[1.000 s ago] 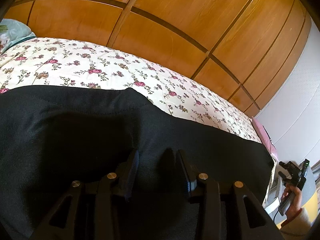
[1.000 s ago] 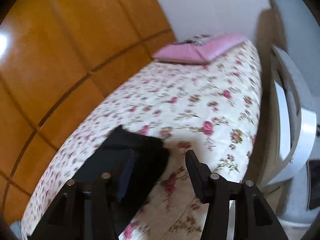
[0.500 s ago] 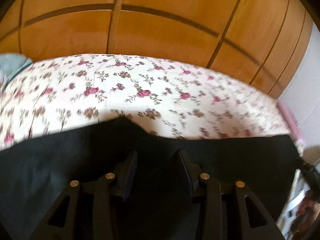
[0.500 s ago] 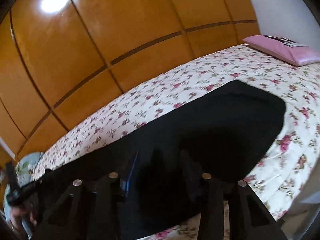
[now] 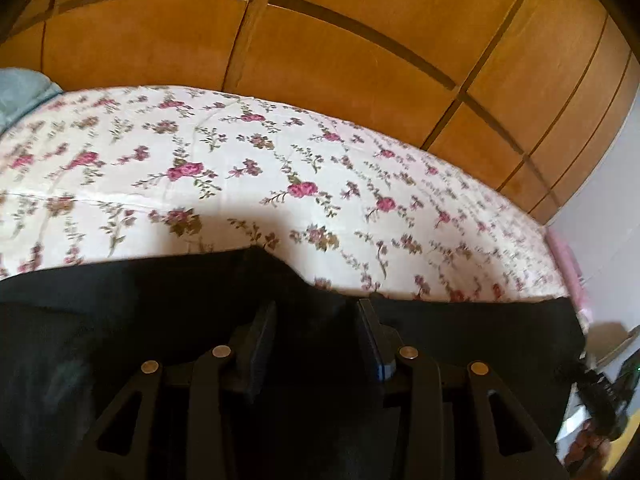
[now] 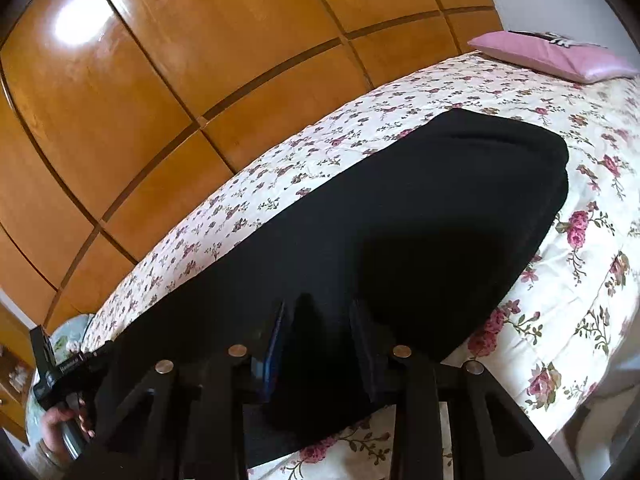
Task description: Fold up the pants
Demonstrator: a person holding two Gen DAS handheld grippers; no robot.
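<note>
A grey-blue cushion [image 5: 20, 92] shows at the far left of the left wrist view, on a cream bedspread printed with pink roses [image 5: 280, 168] that runs along a wall of glossy orange-brown wooden panels [image 5: 340, 48]. No brand or label can be read there. The black soft-fabric pants [image 5: 120, 320] lie across the near edge of the bedspread, and the black two-finger left gripper [image 5: 316, 332] is clenched on a raised fold of them, the cloth peaking up between its fingers. At the far right of that view the right gripper appears only as a blurred dark shape. In the right wrist view the left gripper's body at the far left carries small white lettering, too small to read. The pants stretch from there across the bedspread to a rounded end on the right, and the black right gripper [image 6: 318, 332] grasps their near edge, fabric bunched between its fingers. Farther right, a pink satin pillow [image 6: 552, 58] rests at the head of the bed, with a dark item bearing white print, illegible, on top.
</note>
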